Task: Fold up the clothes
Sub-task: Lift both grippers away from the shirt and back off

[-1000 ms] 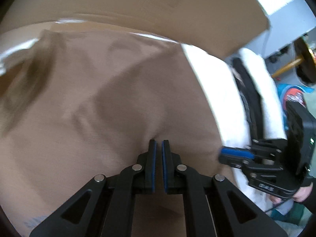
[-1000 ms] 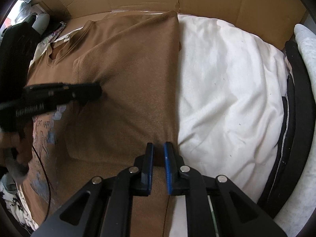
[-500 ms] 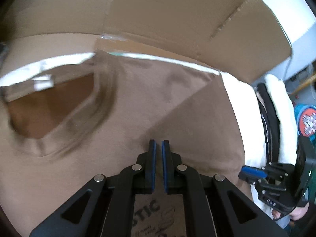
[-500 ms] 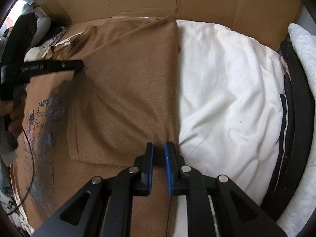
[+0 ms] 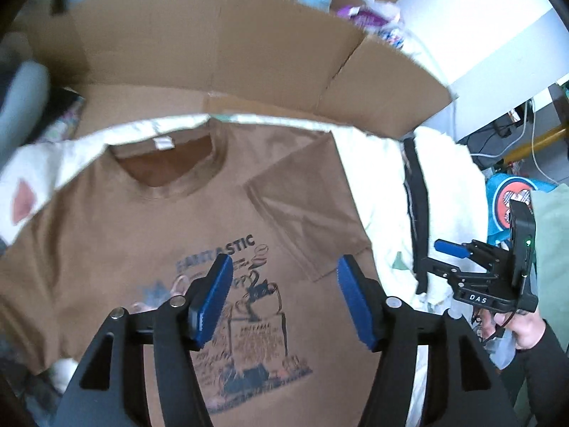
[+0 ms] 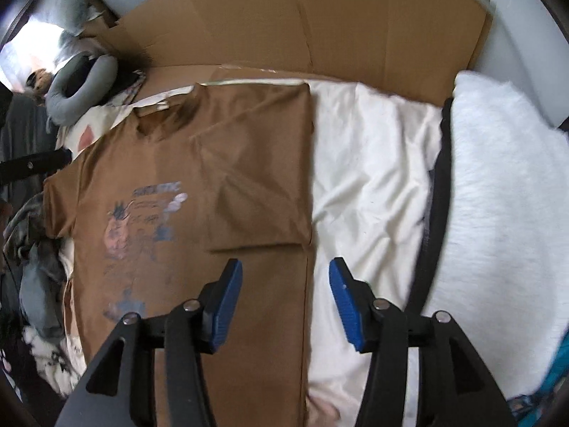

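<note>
Tongs fill the near edge of both views. The left tongs (image 5: 284,299) have their blue pads spreading apart with nothing between them, held above the printed chest of the brown T-shirt (image 5: 117,249). The right tongs (image 6: 286,302) are likewise opening and empty, above the shirt's straight folded edge. In the left view the right tongs (image 5: 444,249) show from the side, held in a hand (image 5: 522,327) with a dark sleeve; from that angle their gap cannot be read. Motion blur smears both pictures, so only "FANTASTIC" in the dark blue print (image 5: 245,320) is legible; the smaller lettering is not.

The shirt lies face up on a white sheet (image 6: 370,163), collar at the far end with a white label inside. One side is folded inward, its sleeve lying flat over the chest; the other sleeve is spread out. Its hem is cut off below the frame. Beyond the collar stands a wall of brown cardboard (image 6: 320,17). A fluffy white blanket (image 6: 505,178) lies beside the sheet, with a dark strip between them.
</note>
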Demonstrator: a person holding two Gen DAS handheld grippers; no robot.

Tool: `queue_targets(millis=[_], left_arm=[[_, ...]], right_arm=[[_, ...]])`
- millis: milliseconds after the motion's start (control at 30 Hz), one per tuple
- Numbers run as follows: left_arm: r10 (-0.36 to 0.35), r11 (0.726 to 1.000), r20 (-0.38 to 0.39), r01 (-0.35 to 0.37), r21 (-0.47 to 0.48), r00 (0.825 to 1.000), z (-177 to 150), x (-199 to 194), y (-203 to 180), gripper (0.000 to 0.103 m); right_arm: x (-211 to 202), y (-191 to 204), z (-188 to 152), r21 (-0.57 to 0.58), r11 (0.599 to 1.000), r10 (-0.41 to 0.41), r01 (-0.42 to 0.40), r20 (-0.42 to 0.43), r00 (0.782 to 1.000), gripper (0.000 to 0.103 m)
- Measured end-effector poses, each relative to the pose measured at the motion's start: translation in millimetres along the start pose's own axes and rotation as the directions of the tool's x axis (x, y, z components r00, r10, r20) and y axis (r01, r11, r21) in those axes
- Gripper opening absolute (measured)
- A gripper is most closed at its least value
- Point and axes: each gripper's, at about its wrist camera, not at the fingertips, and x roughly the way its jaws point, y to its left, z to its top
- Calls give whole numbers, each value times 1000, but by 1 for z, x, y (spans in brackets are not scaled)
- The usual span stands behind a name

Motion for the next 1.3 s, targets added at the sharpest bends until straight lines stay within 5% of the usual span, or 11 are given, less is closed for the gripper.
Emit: queue_targets(millis=[300,767,1300], left_arm=[[57,998,41,-56,-17,998,-12,-121,-10,73],[101,993,59,-97,-67,993,-84,-268,-12,84],[96,995,93,-92,-38,991,-138,-344,-7,102]], right_arm=[[-87,44,15,2,1000,18,-18,-5,1000,66],[-218,81,3,68,996,56,-58,23,998,101],[-296,120,-19,20,997,72,-72,44,996,102]])
